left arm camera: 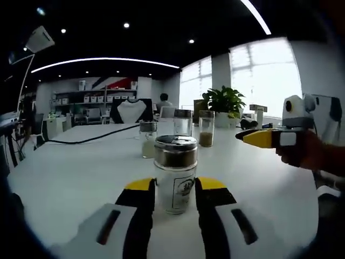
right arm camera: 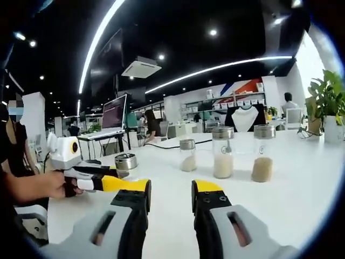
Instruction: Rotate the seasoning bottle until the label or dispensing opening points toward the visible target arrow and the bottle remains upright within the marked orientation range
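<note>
A glass seasoning bottle [left arm camera: 175, 162] with a metal lid and a printed white label stands upright on the white table [left arm camera: 70, 178]. My left gripper [left arm camera: 176, 190] is shut on it, one black-and-yellow jaw pressed to each side. The label faces the left gripper view's camera. In the right gripper view the left gripper [right arm camera: 126, 184] comes in from the left, held by a hand, with the bottle's lid [right arm camera: 126, 161] showing above it. My right gripper [right arm camera: 171, 197] stands open with nothing between its jaws. In the left gripper view the right gripper [left arm camera: 253, 138] hovers at the right, well clear of the bottle.
Three more lidded jars with powder stand further back on the table [left arm camera: 148, 139] [left arm camera: 183, 122] [left arm camera: 206, 128]. A black cable [left arm camera: 91, 139] crosses the far left of the table. A potted plant [left arm camera: 223, 102] stands at the far edge. People sit at desks in the background.
</note>
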